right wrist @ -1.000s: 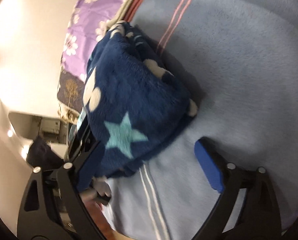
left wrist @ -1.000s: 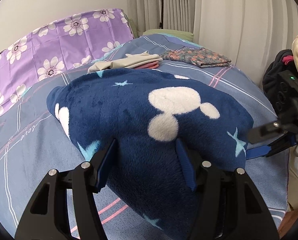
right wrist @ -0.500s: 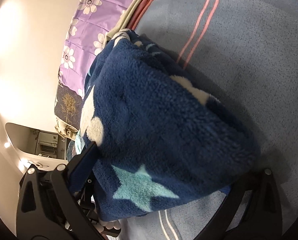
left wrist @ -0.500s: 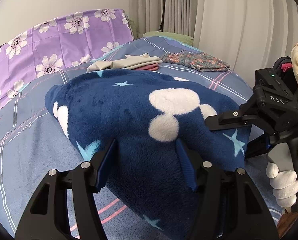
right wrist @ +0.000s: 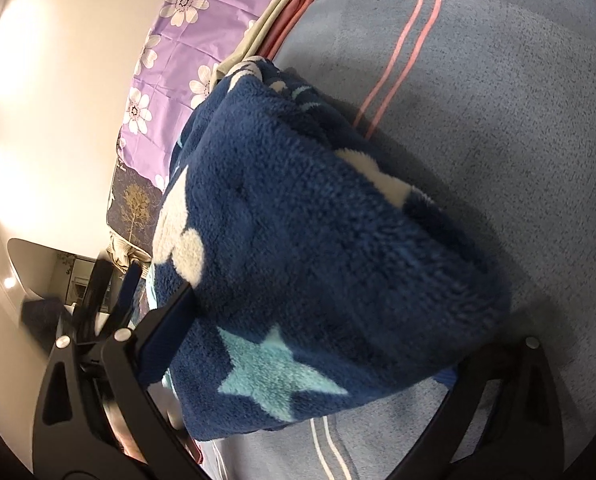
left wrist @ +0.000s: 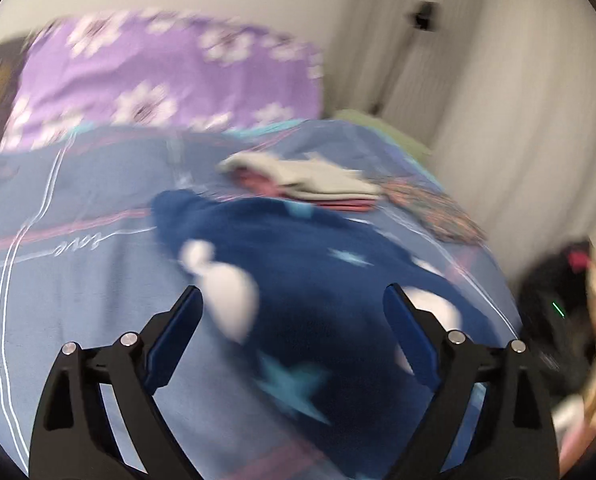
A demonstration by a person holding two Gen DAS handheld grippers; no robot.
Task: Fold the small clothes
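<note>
The left view is blurred. The left gripper gapes wide above the fleece; the right gripper straddles its folded edge, wide.

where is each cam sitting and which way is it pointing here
Left wrist: sits on the left gripper, facing up the bed toward the purple pillow and curtain; its open fingers show, blurred.
Right wrist: sits on the right gripper, rolled sideways and close to the fleece garment filling the space between its fingers.
Shared: the navy fleece garment, folded pile, pillow, bed.
</note>
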